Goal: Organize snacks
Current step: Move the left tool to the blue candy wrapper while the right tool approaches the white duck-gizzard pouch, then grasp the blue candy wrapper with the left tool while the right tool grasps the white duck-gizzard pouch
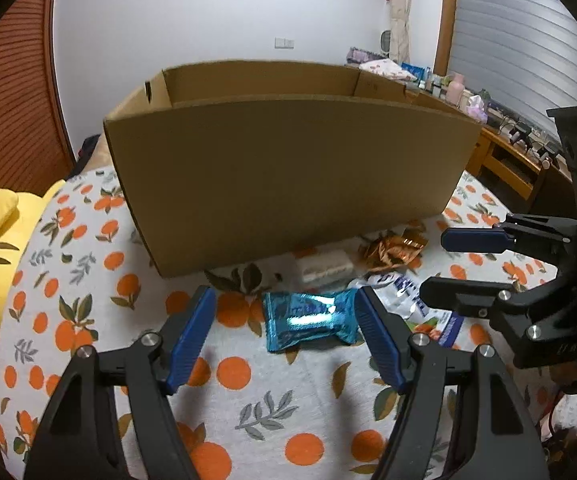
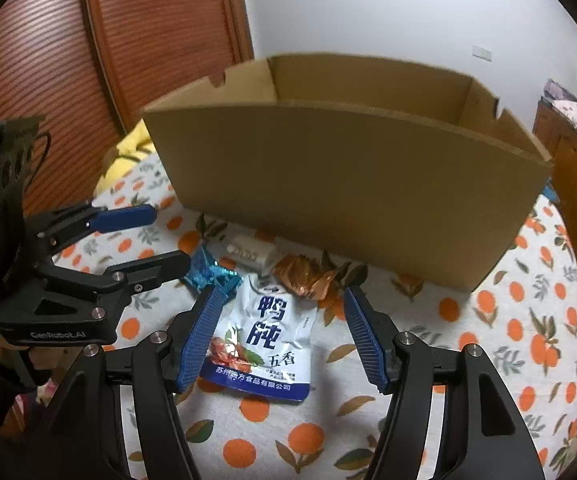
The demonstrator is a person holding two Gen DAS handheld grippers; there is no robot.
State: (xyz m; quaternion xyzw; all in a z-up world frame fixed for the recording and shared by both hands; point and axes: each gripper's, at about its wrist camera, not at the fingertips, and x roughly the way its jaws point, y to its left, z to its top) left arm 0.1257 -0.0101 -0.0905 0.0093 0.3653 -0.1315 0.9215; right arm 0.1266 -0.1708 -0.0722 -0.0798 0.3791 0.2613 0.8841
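Picking stage, both hands at once. Left claw (image 1: 284, 336) spread wide, empty, straddling the teal foil snack (image 1: 310, 320), pads clear of the wrapper. Right claw (image 2: 280, 334) likewise wide and empty over the white-and-blue pouch (image 2: 262, 340), left pad about at its edge. Both snacks flat on the orange-print cloth (image 2: 488, 340), in front of the open cardboard box (image 2: 348, 184); copper-foil packet (image 2: 308, 278) and a pale wrapped piece (image 2: 254, 252) nearer its wall. Next, probably: lower a little, close, lift over the near wall.
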